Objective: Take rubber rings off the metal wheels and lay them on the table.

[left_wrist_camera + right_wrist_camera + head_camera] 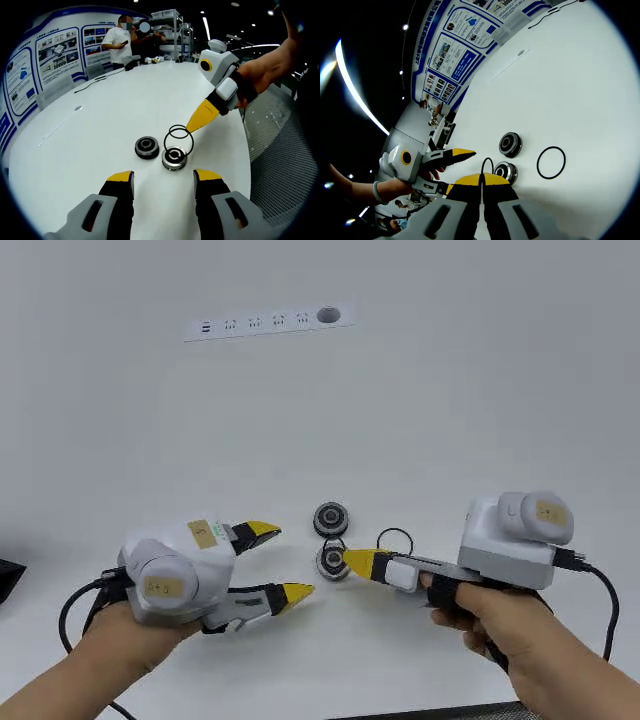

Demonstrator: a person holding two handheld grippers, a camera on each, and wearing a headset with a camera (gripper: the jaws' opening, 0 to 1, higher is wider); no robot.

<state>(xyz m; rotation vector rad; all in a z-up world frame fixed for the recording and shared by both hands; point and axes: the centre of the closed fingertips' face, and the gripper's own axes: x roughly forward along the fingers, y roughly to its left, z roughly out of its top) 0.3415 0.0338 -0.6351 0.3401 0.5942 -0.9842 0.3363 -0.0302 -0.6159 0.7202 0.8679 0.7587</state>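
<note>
Head view: we spot tan stickers on both gripper bodies, but the marks are too small to read. The left gripper [280, 560] sits in a fist left of the near wheel [333, 562], with its jaws spread wide and nothing between them. The right gripper [362, 562] reaches in level from the right, jaws pressed together, its tip at that wheel. The far wheel [331, 519] sits just beyond it and a loose ring [395, 530] lies flat just to its right. Both rest on the plain white surface [450, 420], with a power strip [265, 323] far beyond.

Left gripper view: the right jaws pinch a black rubber ring [164, 143] tilted up over the near wheel. We cannot tell whether it is clear of the wheel. Blue-framed posters [55, 55] line the wall, their text unreadable.

Right gripper view: an arc of the pinched ring rises from the closed jaws beside the near wheel.
</note>
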